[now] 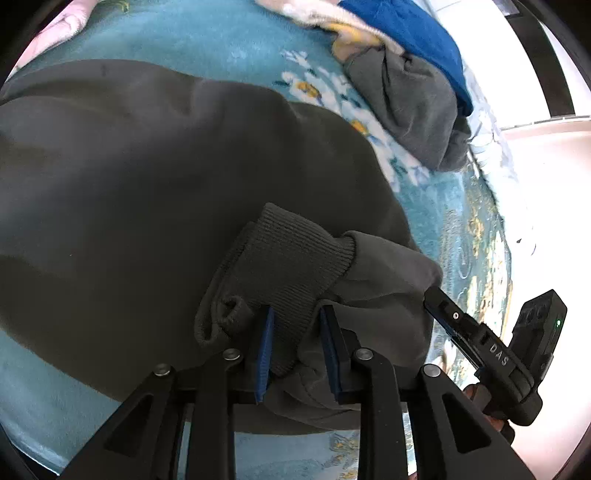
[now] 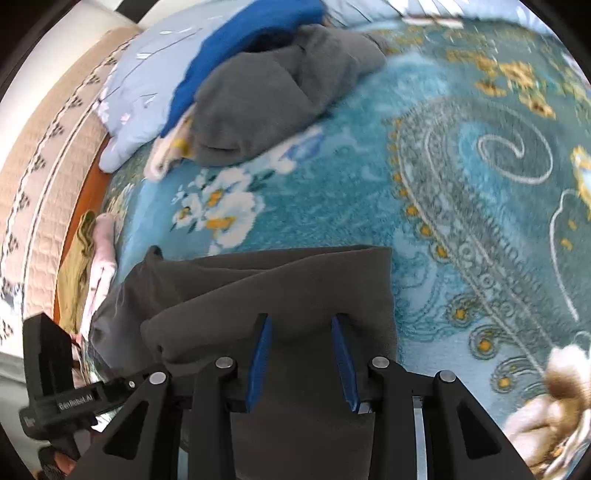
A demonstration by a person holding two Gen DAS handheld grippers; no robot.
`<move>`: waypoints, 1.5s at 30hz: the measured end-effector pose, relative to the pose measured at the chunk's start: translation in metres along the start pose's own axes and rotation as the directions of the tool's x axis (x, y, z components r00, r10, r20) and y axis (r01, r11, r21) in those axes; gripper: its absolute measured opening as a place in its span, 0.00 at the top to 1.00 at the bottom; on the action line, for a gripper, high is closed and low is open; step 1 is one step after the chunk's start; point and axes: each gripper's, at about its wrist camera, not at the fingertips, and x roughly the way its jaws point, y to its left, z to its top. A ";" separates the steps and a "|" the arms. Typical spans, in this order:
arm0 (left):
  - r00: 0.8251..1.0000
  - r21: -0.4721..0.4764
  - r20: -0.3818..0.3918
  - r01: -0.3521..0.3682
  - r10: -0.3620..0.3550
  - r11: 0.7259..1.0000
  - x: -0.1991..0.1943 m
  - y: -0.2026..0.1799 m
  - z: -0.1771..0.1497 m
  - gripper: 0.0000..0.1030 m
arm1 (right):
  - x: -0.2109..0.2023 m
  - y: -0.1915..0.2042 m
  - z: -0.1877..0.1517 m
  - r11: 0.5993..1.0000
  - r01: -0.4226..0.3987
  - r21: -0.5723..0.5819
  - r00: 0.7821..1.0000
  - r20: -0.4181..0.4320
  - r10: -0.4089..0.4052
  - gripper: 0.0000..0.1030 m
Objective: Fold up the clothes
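A dark grey sweatshirt [image 1: 147, 184] lies spread on a teal flowered blanket [image 1: 221, 40]. One sleeve is folded in over the body, and its ribbed cuff [image 1: 291, 258] lies slack between the blue pads of my left gripper [image 1: 298, 310], which stands open around it. My right gripper [image 1: 439, 302] is at the garment's right edge, beside the sleeve. In the right wrist view the sweatshirt [image 2: 277, 280] shows as a folded layer, and its dark cloth fills the gap between the pads of the right gripper [image 2: 301, 319], shut on it.
At the far side of the blanket [image 2: 461, 184] is a pile with a grey garment [image 2: 280, 92] and a blue one [image 2: 251, 33], beside a pale blue pillow [image 2: 140, 85]. A beige quilted headboard [image 2: 48, 166] runs along the left. A fluffy beige thing [image 2: 554, 398] lies near right.
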 end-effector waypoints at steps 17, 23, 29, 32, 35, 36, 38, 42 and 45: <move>1.000 -0.026 -0.012 0.020 -0.020 0.999 -0.003 0.017 -0.003 0.74 | -0.018 0.003 -0.068 1.000 0.011 -0.026 0.995 -0.100 -0.013 0.63; 0.999 -0.034 -0.001 0.038 -0.038 0.999 -0.013 0.022 -0.006 0.73 | -0.011 0.000 -0.068 1.000 0.023 -0.006 0.994 -0.104 -0.023 0.63; 0.960 -0.085 0.195 0.220 -0.200 0.972 -0.075 0.042 -0.010 0.72 | -0.018 0.001 -0.063 1.000 0.023 0.001 0.993 -0.112 -0.022 0.63; 0.872 -0.114 0.343 0.406 -0.348 0.907 -0.133 0.072 -0.010 0.66 | -0.019 0.001 -0.065 1.000 0.026 0.001 0.994 -0.106 -0.026 0.63; 0.803 -0.102 0.475 0.457 -0.360 0.884 -0.198 0.110 -0.004 0.61 | -0.018 0.002 -0.063 0.999 0.038 0.003 0.993 -0.109 -0.037 0.63; 0.796 -0.095 0.500 0.442 -0.341 0.892 -0.212 0.116 -0.001 0.58 | -0.017 0.004 -0.063 0.999 0.044 0.003 0.993 -0.113 -0.043 0.63; 0.794 -0.091 0.532 0.398 -0.293 0.913 -0.239 0.141 -0.006 0.52 | -0.018 0.006 -0.062 0.999 0.052 0.001 0.992 -0.116 -0.051 0.63; 0.802 -0.177 0.556 0.369 -0.217 0.912 -0.226 0.195 0.000 0.49 | -0.031 0.012 -0.064 0.999 0.050 -0.013 0.994 -0.095 -0.051 0.63; 0.826 -0.299 0.550 0.330 -0.121 0.895 -0.188 0.216 0.002 0.49 | -0.042 0.013 -0.066 0.998 0.067 -0.017 0.995 -0.074 -0.068 0.59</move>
